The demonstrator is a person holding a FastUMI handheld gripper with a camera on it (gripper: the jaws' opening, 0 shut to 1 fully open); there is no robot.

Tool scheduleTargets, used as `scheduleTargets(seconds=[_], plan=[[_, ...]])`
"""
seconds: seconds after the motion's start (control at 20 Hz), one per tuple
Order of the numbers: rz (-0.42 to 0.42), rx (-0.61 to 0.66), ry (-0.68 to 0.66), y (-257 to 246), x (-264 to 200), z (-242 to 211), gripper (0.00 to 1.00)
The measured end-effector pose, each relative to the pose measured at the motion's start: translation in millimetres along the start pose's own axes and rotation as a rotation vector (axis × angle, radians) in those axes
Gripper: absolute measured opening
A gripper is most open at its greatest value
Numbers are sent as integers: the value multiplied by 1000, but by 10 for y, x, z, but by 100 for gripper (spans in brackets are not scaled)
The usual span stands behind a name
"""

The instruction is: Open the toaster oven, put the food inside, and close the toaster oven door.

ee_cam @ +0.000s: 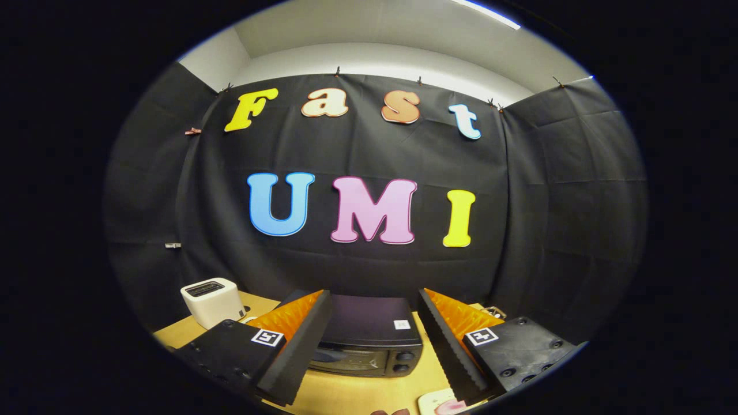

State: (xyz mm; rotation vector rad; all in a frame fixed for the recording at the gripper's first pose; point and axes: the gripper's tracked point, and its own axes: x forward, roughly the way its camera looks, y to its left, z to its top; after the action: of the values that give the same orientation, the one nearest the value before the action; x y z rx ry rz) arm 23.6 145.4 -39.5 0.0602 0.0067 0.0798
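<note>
Gripper (375, 311) with fingers (302, 340) wide apart, empty, above the closed toaster oven (369, 340) on the tabletop (357, 395).

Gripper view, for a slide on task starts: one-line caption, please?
Open hand-held gripper frames the closed toaster oven on the wooden table, white toaster beside it.

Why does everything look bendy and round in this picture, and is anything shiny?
In the gripper view the fisheye lens bows the table and wall outward. The open tool frames the dark toaster oven, sharp enough, with a faint sheen on its door. A bright ceiling light glares above; the white toaster is evenly lit.
</note>
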Motion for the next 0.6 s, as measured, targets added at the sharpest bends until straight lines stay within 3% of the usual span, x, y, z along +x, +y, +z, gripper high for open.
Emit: scheduleTargets(seconds=[0.25,0.6], plan=[[1,79,52,393,296,-466,98],[-6,41,203,610,714,-1185,99]])
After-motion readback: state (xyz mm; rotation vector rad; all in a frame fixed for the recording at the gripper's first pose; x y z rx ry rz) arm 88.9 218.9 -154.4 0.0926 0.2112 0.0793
